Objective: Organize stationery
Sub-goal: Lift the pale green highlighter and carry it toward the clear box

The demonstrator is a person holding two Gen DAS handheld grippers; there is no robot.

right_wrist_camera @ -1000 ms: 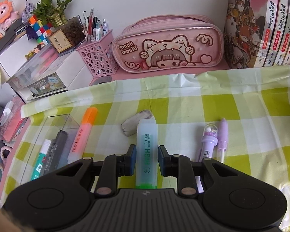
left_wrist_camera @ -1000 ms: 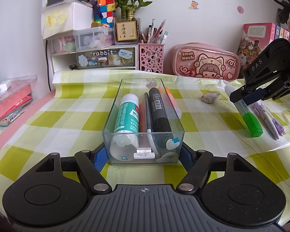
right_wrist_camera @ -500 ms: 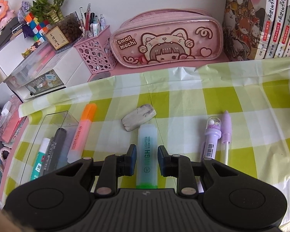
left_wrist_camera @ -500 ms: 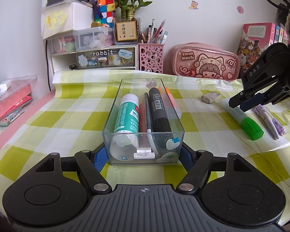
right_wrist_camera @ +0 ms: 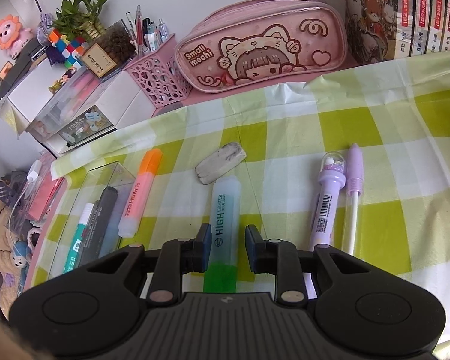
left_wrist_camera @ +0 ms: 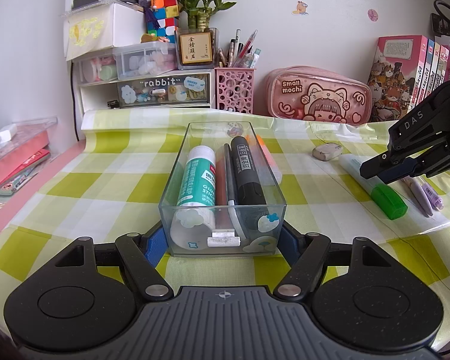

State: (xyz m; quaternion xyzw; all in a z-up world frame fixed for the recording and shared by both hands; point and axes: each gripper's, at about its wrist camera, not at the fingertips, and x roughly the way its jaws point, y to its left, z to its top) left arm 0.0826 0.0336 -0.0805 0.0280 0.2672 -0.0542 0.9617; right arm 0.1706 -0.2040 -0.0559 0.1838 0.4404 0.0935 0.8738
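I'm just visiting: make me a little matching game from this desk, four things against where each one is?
Things:
1. glue stick
2. green highlighter
3. eraser
4. orange highlighter

Places:
A. between the right gripper's fingers
B. inside the clear box
C. on the cloth, just outside the clear box
D. loose on the cloth, beyond the green highlighter's tip

Pairs: 1-B, 2-A, 3-D, 4-C
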